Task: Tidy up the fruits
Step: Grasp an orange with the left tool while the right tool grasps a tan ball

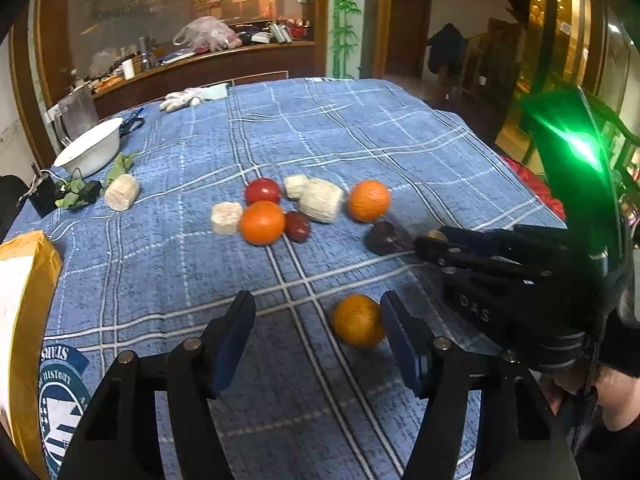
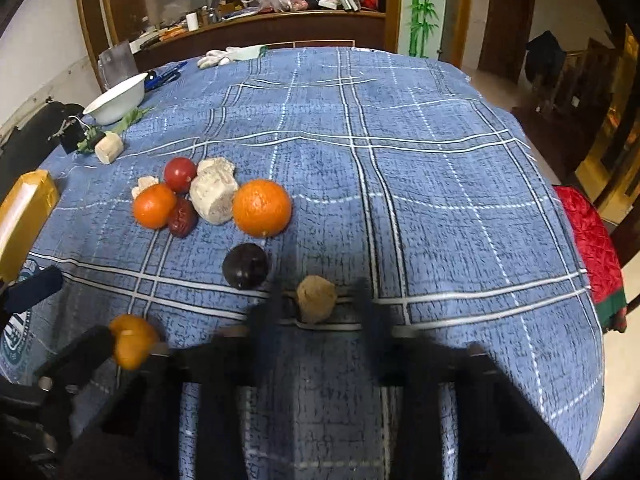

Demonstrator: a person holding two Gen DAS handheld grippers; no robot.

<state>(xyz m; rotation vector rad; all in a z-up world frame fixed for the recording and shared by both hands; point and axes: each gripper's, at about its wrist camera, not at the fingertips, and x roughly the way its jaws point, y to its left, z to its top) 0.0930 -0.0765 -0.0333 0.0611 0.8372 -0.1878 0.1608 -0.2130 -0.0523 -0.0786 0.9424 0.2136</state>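
While both tools hang low over the blue checked cloth [image 2: 440, 160], the risks read like this:

Left tool: the left gripper [image 1: 318, 334] is spread wide, holding nothing; a small orange [image 1: 357, 321] sits on the cloth against the inside of its right finger [image 1: 400, 336].

Right tool: the right gripper [image 2: 320, 308] is parted too, blurred in its own view, with a tan lump [image 2: 316, 298] lying between the fingers and not yet pinched.

Fruit pile: well ahead sit a big orange [image 2: 262, 208], another orange [image 2: 154, 205], a tomato [image 2: 180, 174], a red date [image 2: 182, 218] and pale corn-cob pieces [image 2: 212, 196], all touching or nearly so; a dark plum [image 2: 245, 266] lies alone, just left of the right tool.

Roll risk: the small orange is off-centre in the left tool, so closing now would likely nudge it sideways and send it rolling along the cloth.

Crowding risk: the two tools are near each other; a swing by either could knock the plum or the small orange.

Slip risk: the tan lump looks rough and uneven, so a pinch on a corner might let it twist out.

Cloth risk: dragging fingertips could ruck the cloth and shift the pile.

Far side: a white bowl [image 1: 90, 148] stands well apart at the table's edge.
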